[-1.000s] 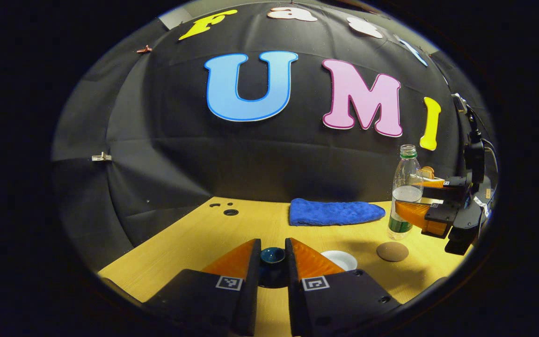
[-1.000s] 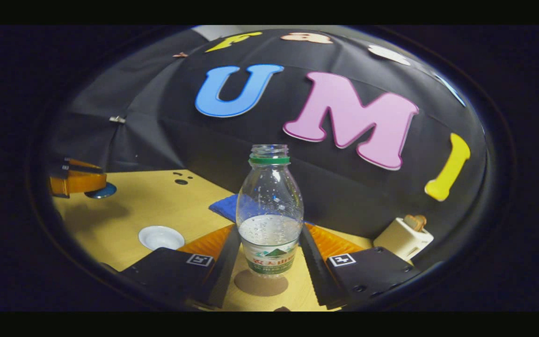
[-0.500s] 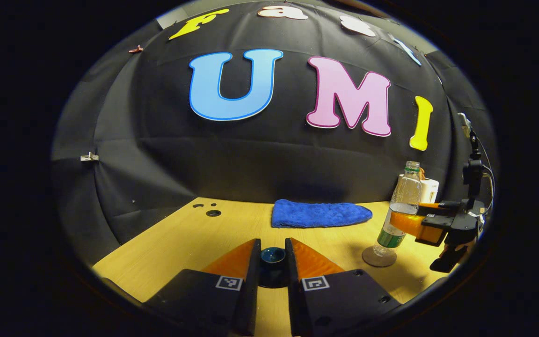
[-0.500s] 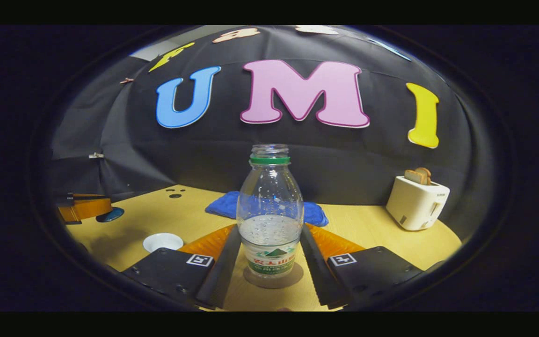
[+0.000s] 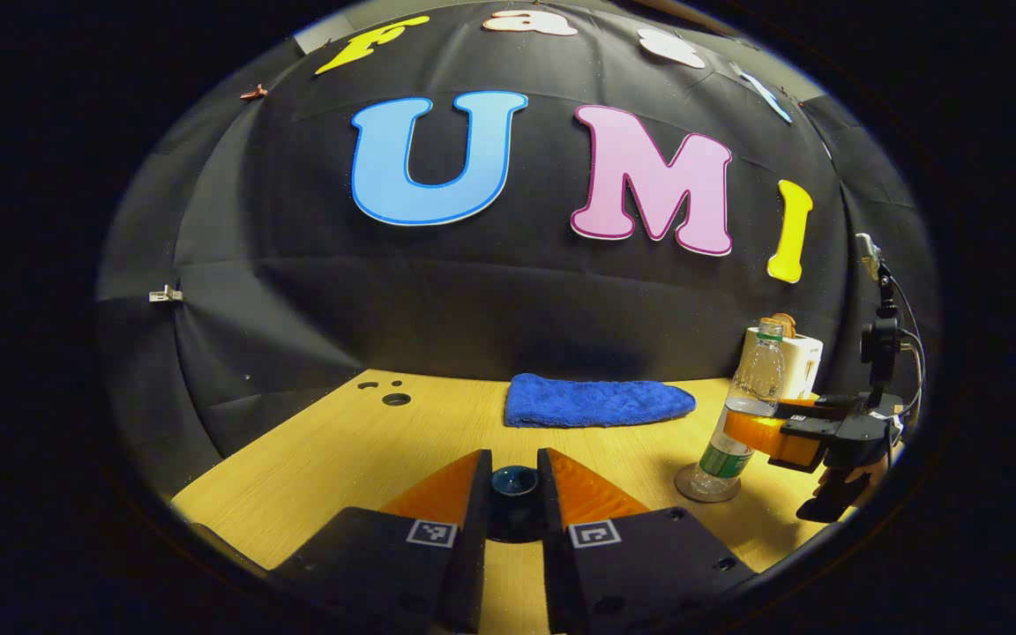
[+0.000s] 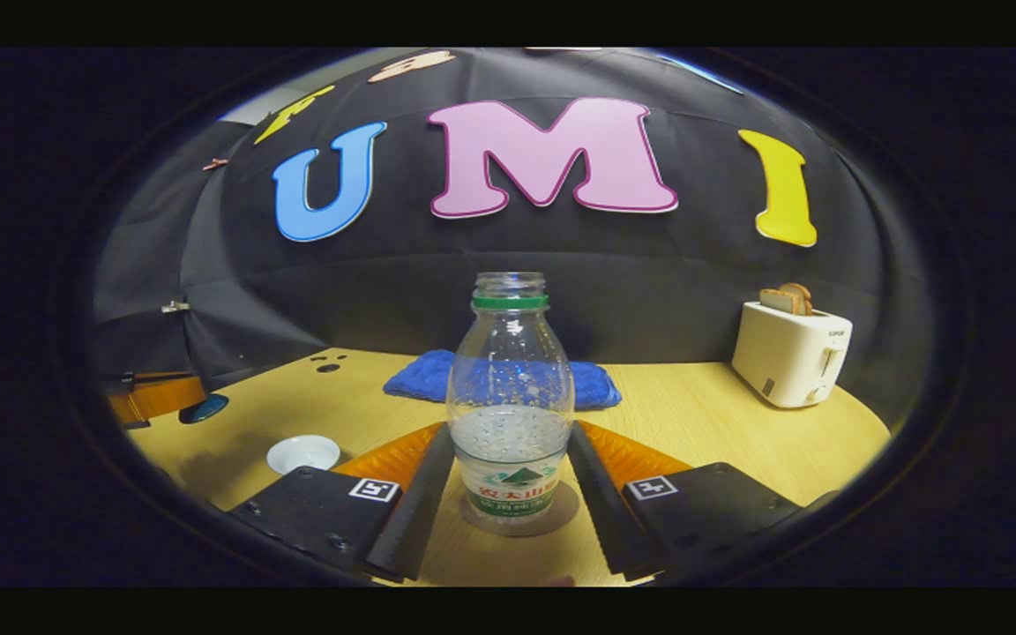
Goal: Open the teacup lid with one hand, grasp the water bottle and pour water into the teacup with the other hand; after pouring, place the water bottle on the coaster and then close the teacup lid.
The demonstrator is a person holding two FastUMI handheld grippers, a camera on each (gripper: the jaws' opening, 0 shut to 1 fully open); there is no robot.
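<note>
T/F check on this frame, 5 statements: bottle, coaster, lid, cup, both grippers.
1. The water bottle stands on the coaster. True.
2. The bottle has its cap on. False: the neck is open, with just a green ring below it.
3. The left gripper holds the dark teacup lid between its fingers. True.
4. The teacup is covered. False: the white cup sits open on the table, left of the bottle in the right gripper view.
5. The right gripper has let go and pulled away from the bottle. False: its fingers flank the bottle's lower body on both sides.
</note>
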